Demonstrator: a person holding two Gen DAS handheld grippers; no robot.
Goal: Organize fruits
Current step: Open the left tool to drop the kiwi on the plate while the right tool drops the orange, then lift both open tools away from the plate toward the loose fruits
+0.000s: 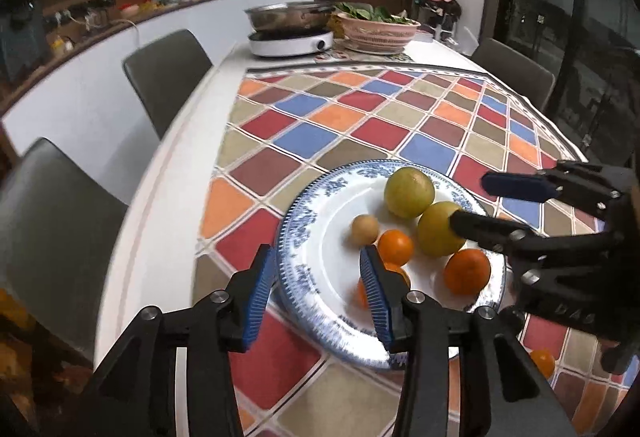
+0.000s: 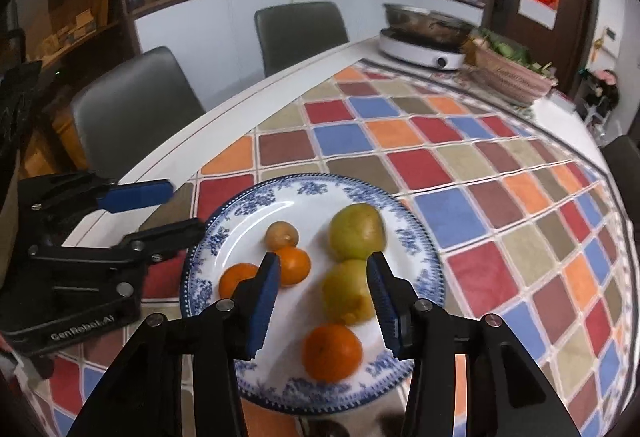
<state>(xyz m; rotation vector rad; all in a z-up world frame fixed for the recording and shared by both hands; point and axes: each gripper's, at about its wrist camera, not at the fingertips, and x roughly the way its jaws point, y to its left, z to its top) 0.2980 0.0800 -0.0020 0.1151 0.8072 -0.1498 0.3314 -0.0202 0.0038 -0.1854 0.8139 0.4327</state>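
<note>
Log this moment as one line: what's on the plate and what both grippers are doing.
plate: five fruits visible | left gripper: jaws open, empty, over plate rim | right gripper: jaws open, empty, above fruit

Fruit on a plate (image 2: pixel 224 233) under the claw (image 2: pixel 322 281)

Jaws apart, pressing nothing; a green fruit (image 2: pixel 344 293) lies between them, an orange (image 2: pixel 332 352) nearer, another (image 2: pixel 295 265) just left, the second claw (image 2: pixel 176 207) far left.

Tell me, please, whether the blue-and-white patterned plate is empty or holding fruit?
Holding fruit: the plate carries two green fruits, three oranges and one small brown fruit.
</note>
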